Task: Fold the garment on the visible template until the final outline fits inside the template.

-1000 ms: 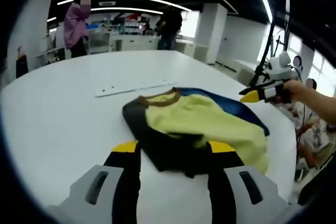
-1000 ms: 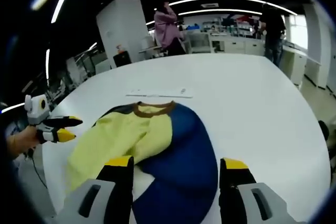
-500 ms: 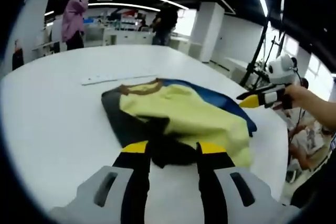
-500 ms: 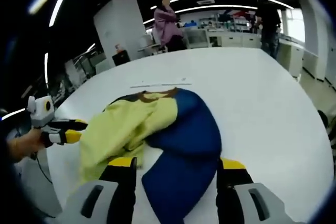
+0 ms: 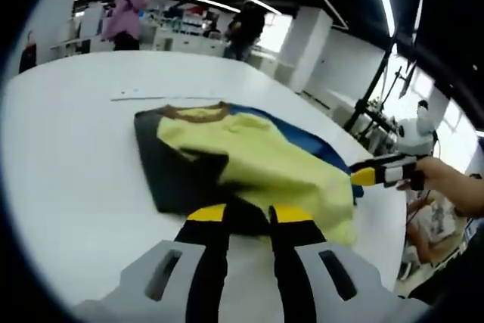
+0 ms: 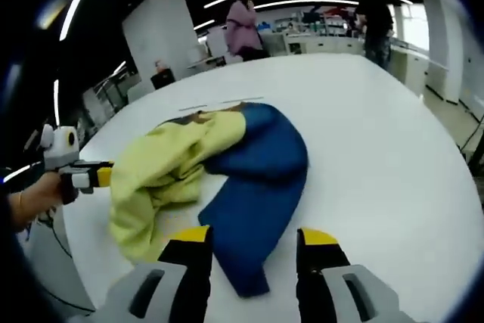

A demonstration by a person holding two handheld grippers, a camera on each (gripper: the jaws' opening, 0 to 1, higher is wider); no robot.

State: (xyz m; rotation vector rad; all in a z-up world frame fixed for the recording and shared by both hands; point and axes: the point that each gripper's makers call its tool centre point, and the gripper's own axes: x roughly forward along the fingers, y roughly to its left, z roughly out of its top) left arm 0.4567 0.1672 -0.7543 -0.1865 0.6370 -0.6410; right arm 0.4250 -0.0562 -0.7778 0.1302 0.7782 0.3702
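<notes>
Garment [image 5: 249, 160]: yellow, navy and black top with a brown collar [image 5: 195, 113], lain crumpled on a white tabletop [image 5: 68, 156], nearer its edge on the person's side than the far edge. Yellow panel bunched across the middle; black section [image 5: 170, 175] spread flat toward the tabletop's left side; navy section [image 6: 261, 179] spread toward its right side, one navy sleeve end [image 6: 246, 277] pointed at the near edge.

Left gripper [image 5: 246, 215]: jaws yellow-tipped, set narrowly apart, placed at the near hem where black and yellow cloth meet; whether cloth is pinched cannot be told. Also seen in the right gripper view [image 6: 94, 174], held in a hand [image 6: 34, 198] beside the yellow bundle.

Right gripper [image 6: 249, 236]: jaws parted, poised over the navy sleeve end, nothing held. Also seen in the left gripper view [image 5: 378, 173], near the yellow fabric's far-right edge.

White strip [image 5: 162, 97]: laid flat just beyond the collar.

People [image 6: 242, 24]: stood beyond the tabletop's far edge
</notes>
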